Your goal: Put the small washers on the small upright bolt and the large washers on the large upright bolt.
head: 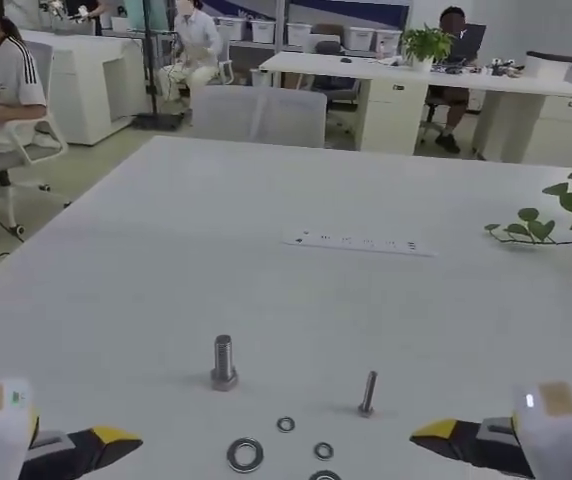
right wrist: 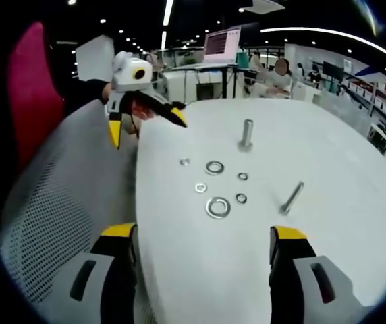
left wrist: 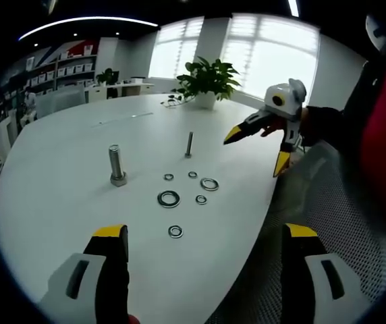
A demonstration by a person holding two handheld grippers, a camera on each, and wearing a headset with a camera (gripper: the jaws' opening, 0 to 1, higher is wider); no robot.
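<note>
1. Plainly, the left gripper (left wrist: 204,233) and right gripper (right wrist: 203,231) both gape wide and empty at the table's (head: 166,250) near edge.
2. Loose washers (left wrist: 169,198) lie in front of the upright large bolt (head: 224,362) and small bolt (head: 368,393).
3. The head view's bottom edge cuts off the nearest washer (head: 324,476).

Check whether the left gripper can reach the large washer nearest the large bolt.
Probably yes. The left gripper is open at the near edge of the table; that large washer lies flat ahead, with only a smaller washer nearer. The large bolt stands beyond, off the line.
</note>
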